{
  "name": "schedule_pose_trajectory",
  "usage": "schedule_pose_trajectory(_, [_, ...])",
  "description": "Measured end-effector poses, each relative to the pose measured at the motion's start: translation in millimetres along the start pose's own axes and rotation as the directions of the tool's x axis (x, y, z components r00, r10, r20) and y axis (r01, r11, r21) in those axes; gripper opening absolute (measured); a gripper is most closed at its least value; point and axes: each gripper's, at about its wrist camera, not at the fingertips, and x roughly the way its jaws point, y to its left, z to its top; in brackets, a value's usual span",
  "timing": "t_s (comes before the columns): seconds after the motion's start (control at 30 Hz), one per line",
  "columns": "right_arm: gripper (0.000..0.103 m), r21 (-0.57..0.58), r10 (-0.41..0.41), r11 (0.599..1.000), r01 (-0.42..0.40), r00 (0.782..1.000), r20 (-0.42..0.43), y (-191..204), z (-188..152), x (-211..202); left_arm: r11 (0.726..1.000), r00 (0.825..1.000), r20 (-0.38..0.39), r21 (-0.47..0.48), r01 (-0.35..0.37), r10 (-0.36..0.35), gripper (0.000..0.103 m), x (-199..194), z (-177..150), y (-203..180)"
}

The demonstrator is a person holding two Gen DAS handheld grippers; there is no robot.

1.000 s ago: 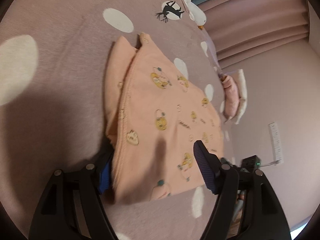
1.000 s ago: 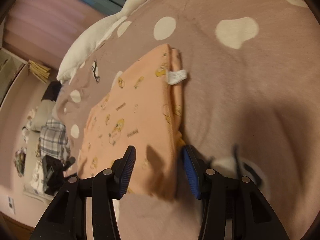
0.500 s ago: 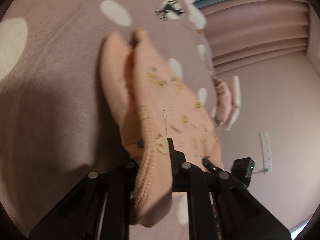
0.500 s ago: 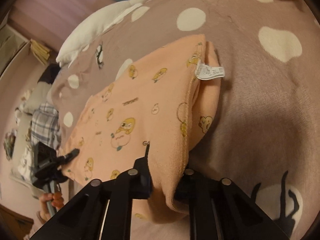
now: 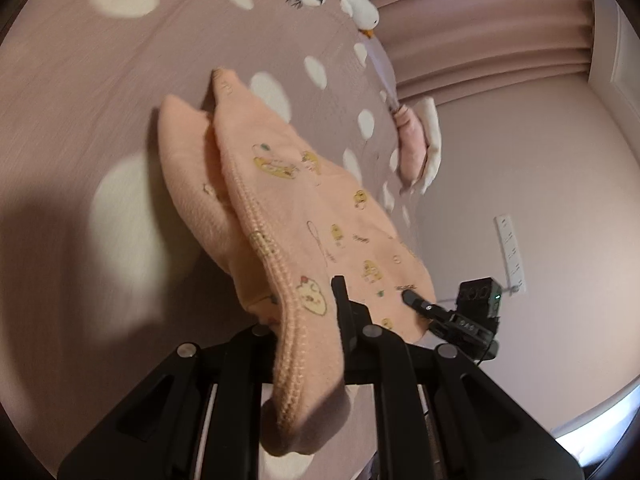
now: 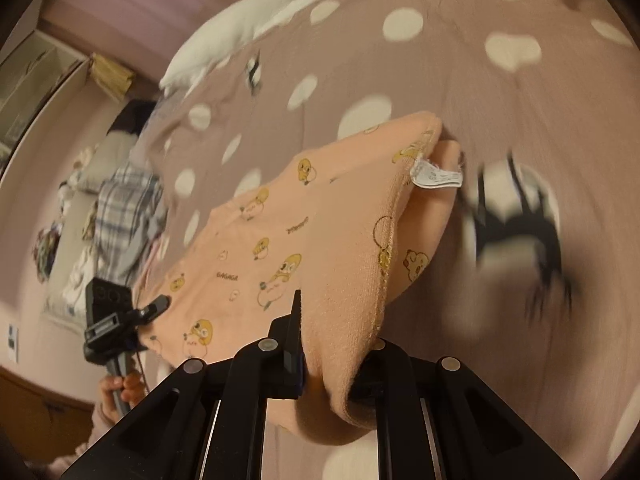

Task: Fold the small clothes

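Note:
A small peach garment [image 5: 288, 208] with yellow cartoon prints hangs folded between my two grippers, lifted off the mauve polka-dot bedspread [image 5: 100, 80]. My left gripper [image 5: 308, 320] is shut on one ribbed edge of it. My right gripper [image 6: 336, 344] is shut on the opposite edge of the garment [image 6: 312, 232]; a white care label [image 6: 436, 178] sticks out at its far corner. Each view shows the other gripper at the garment's far side: the right one in the left wrist view [image 5: 416, 300], the left one in the right wrist view [image 6: 158, 304].
A white goose plush [image 5: 356, 4] lies at the bed's far end by pink curtains [image 5: 480, 28]. A pink and white cushion [image 5: 416, 148] hangs off the bed edge. Plaid clothing [image 6: 124, 208] lies beside the bed. A black deer print [image 6: 516, 216] marks the bedspread.
Both grippers went from open around the garment's edges to shut on them. They have lifted the garment off the bedspread and carried it further along the bed.

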Motion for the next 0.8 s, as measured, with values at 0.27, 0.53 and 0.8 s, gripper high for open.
schedule_pose_trajectory(0.27, [0.019, 0.079, -0.089, 0.993, 0.089, 0.996, 0.001, -23.8, -37.9, -8.5, 0.98, 0.981, 0.01, 0.045, -0.195, 0.194, 0.018, -16.9, -46.1, 3.3])
schedule_pose_trajectory(0.53, [0.019, 0.043, -0.086, 0.996, 0.079, 0.979, 0.183, -23.0, -66.5, -66.2, 0.951, 0.959, 0.115, 0.142, -0.273, 0.259, 0.023, -50.5, -52.2, -19.0])
schedule_pose_trajectory(0.8, [0.019, -0.023, -0.124, 0.991, 0.128, 0.981, 0.147, -16.2, -84.0, -39.7, 0.949, 0.981, 0.083, 0.251, -0.189, 0.174, 0.03, -22.7, -62.4, -51.6])
